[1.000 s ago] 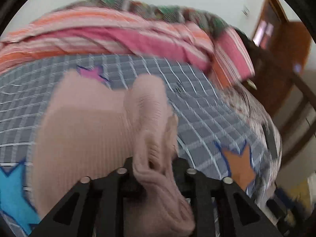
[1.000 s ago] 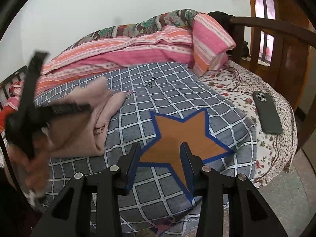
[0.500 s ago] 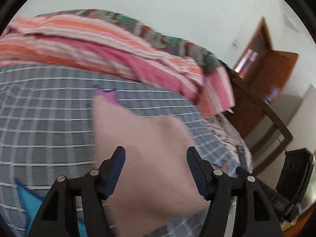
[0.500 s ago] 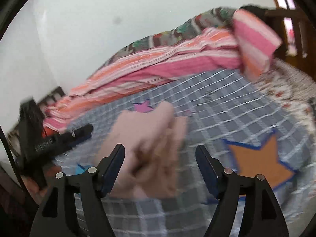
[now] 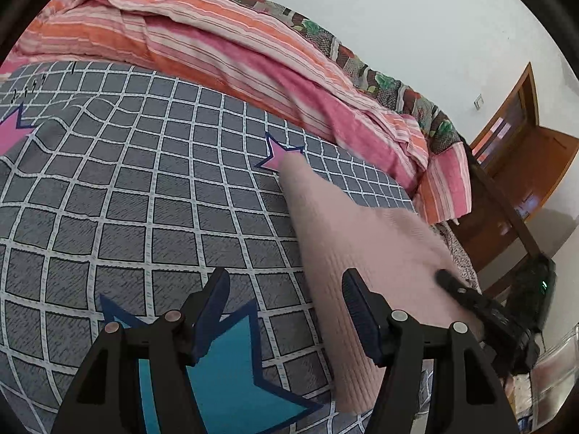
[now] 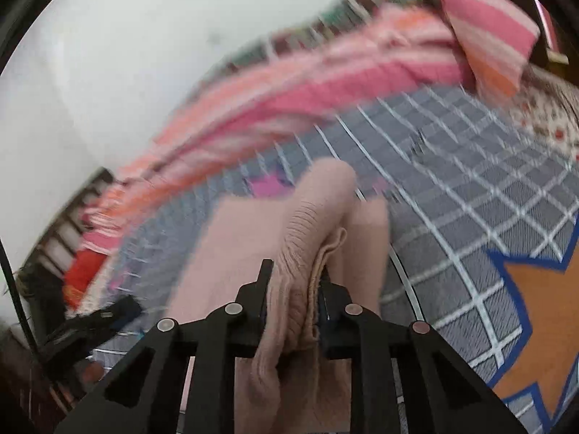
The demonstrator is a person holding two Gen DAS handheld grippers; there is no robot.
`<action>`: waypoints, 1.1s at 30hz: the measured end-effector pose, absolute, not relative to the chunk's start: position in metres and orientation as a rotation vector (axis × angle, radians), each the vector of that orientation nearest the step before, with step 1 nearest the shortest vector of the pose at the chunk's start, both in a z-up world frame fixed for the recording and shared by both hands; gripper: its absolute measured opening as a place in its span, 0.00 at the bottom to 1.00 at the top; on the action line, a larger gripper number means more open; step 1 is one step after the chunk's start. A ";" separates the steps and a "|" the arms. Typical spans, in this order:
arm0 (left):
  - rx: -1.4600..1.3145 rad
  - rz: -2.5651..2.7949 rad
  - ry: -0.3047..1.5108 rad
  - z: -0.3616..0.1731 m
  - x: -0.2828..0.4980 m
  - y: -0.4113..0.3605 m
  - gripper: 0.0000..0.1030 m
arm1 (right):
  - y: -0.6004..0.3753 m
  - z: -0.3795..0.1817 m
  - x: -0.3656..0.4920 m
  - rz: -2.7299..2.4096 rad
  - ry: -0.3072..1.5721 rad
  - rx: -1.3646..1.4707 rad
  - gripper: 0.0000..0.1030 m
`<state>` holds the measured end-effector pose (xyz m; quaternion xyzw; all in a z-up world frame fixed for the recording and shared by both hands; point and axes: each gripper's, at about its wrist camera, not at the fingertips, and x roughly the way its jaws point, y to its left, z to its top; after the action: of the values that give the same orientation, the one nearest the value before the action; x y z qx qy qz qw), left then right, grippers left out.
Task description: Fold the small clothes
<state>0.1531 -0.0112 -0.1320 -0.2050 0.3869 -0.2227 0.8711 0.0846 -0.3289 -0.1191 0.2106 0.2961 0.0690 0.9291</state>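
A pale pink ribbed knit garment [image 5: 347, 238] lies on the grey checked bedspread [image 5: 144, 195]. My left gripper [image 5: 286, 311] is open and empty, just left of the garment's near edge. My right gripper [image 6: 295, 282] is shut on a bunched fold of the garment [image 6: 307, 224] and holds it above the bed. The right gripper also shows in the left wrist view [image 5: 481, 307], at the garment's right side. The left gripper appears blurred in the right wrist view [image 6: 94, 325], at the lower left.
A rolled pink and orange striped quilt [image 5: 224, 50] lies along the back of the bed against the white wall. A striped pillow [image 6: 488, 32] sits at the far right. A dark wooden bed frame and a wooden door [image 5: 521, 166] stand on the right.
My left gripper has let go of the garment, opened and swung left. My right gripper has moved to the garment and shut on a fold of it.
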 end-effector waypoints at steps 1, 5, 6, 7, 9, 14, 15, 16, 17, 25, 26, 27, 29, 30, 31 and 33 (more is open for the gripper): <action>-0.435 -0.467 0.805 -0.133 0.153 -0.009 0.60 | -0.330 -0.120 0.080 0.131 0.591 0.425 0.19; -0.453 -0.487 0.812 -0.139 0.158 -0.011 0.60 | -0.337 -0.149 0.082 0.058 0.667 0.425 0.20; -0.449 -0.491 0.818 -0.140 0.159 -0.013 0.60 | -0.339 -0.150 0.081 0.067 0.668 0.434 0.23; -0.444 -0.493 0.820 -0.141 0.159 -0.014 0.60 | -0.340 -0.149 0.080 0.070 0.669 0.433 0.30; -0.432 -0.498 0.821 -0.141 0.160 -0.017 0.60 | -0.342 -0.142 0.080 0.056 0.674 0.424 0.54; -0.459 -0.500 0.818 -0.141 0.164 -0.013 0.60 | -0.356 -0.151 0.097 0.088 0.733 0.488 0.72; -0.473 -0.503 0.821 -0.142 0.165 -0.012 0.60 | -0.358 -0.158 0.105 0.126 0.773 0.528 0.72; -0.484 -0.504 0.824 -0.142 0.166 -0.010 0.60 | -0.358 -0.164 0.110 0.146 0.792 0.556 0.76; -0.490 -0.504 0.825 -0.142 0.167 -0.008 0.60 | -0.359 -0.167 0.112 0.157 0.794 0.567 0.77; -0.500 -0.512 0.806 -0.137 0.166 0.005 0.60 | -0.355 -0.172 0.133 0.225 0.851 0.608 0.52; -0.502 -0.513 0.805 -0.136 0.166 0.006 0.60 | -0.353 -0.170 0.133 0.226 0.848 0.601 0.48; -0.507 -0.514 0.802 -0.135 0.167 0.008 0.60 | -0.351 -0.167 0.133 0.229 0.844 0.588 0.42; -0.513 -0.519 0.797 -0.134 0.167 0.011 0.60 | -0.346 -0.156 0.130 0.225 0.837 0.556 0.38; -0.514 -0.520 0.793 -0.133 0.167 0.013 0.60 | -0.342 -0.148 0.130 0.225 0.830 0.546 0.36; -0.513 -0.518 0.791 -0.132 0.167 0.015 0.60 | -0.337 -0.138 0.129 0.229 0.817 0.541 0.36; -0.511 -0.511 0.790 -0.131 0.166 0.018 0.60 | -0.326 -0.119 0.129 0.242 0.795 0.533 0.35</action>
<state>0.1663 0.0185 -0.1309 -0.2433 0.3765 -0.2433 0.8601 0.1288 -0.3262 -0.1189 0.2558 0.3815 0.1163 0.8806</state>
